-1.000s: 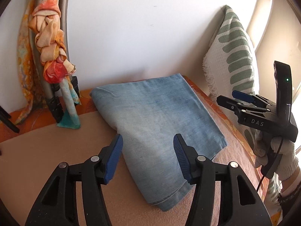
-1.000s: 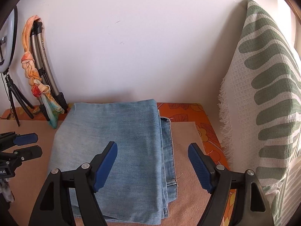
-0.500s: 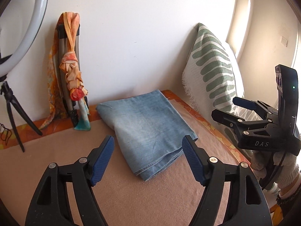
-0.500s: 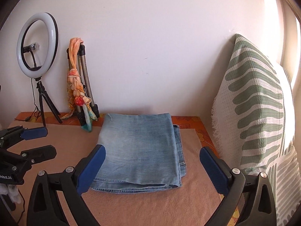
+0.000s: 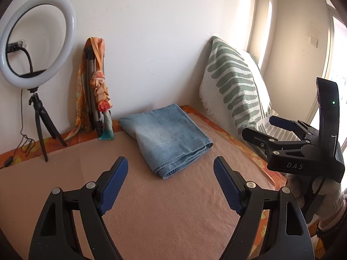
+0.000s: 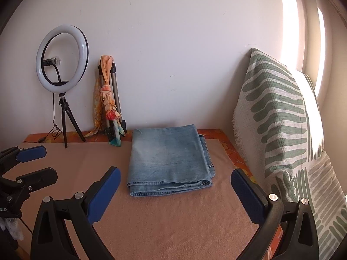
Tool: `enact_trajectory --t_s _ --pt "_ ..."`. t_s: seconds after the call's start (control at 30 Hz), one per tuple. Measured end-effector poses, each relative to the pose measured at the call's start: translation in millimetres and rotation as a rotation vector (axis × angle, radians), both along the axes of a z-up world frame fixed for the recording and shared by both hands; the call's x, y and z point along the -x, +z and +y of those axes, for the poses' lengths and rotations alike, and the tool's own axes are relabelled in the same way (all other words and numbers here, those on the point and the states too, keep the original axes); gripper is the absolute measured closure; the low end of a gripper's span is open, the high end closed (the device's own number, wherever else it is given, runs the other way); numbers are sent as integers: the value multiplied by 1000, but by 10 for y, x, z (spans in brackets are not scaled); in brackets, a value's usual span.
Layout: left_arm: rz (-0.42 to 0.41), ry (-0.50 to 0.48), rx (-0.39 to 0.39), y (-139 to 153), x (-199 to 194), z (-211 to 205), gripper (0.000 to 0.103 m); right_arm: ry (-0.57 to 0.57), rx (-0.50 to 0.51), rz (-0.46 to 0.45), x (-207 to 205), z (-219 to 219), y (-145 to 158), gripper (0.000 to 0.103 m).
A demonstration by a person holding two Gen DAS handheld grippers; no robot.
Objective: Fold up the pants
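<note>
1. The folded jeans (image 6: 169, 160) lie as a neat blue rectangle on the tan blanket (image 6: 164, 223) that covers the surface, ahead of and between both pairs of fingers, touching neither.
2. The left gripper (image 5: 170, 183) has its blue-padded fingers (image 5: 112, 185) apart and opening wider, with nothing between them but bare blanket.
3. The right gripper (image 6: 173, 192) has its fingers (image 6: 104, 192) spread fully, also empty; the jeans' near hem sits just beyond their tips.
4. Judged from how the cloth lies, the folding looks finished, with layers stacked and edges roughly aligned.
5. Risk: along the right edge of the stack the lower layers peek out a little. A finger brushing that side could drag them further and skew the bundle.
6. Risk: the near hem shows several loose layers. A low sweep of either gripper across it could lift the top layer and undo the fold.
7. Risk: the green-striped pillow (image 6: 279, 125) stands close on the right of the right fingers, and the ring light (image 5: 36, 41) on its small tripod stands off to the left of the left fingers. A wide swing could knock either over onto the jeans.
8. Risk: the blanket itself may shift if a finger snags it, carrying the stack along.
</note>
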State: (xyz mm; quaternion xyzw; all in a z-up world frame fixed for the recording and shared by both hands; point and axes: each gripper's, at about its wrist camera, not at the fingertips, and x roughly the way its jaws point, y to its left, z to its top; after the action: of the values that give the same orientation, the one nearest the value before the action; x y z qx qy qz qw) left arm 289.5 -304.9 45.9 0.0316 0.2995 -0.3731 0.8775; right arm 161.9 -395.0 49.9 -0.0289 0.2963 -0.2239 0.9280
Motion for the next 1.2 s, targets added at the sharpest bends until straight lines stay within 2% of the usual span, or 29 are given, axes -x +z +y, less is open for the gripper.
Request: enact_trajectory --t_s 0.37,0.57,0.97,1.2 --pt "-7 38 19 -53 375 298 22 -31 -62 -43 393 244 -119 0" --pt "22 80 17 -114 376 400 22 -44 -49 -65 497 315 -199 0" --pt "-30 96 -26 -135 489 458 19 -47 -46 -99 620 379 -255 0" --pt "-32 108 -29 -117 514 518 19 -38 -53 -97 603 419 -271 0"
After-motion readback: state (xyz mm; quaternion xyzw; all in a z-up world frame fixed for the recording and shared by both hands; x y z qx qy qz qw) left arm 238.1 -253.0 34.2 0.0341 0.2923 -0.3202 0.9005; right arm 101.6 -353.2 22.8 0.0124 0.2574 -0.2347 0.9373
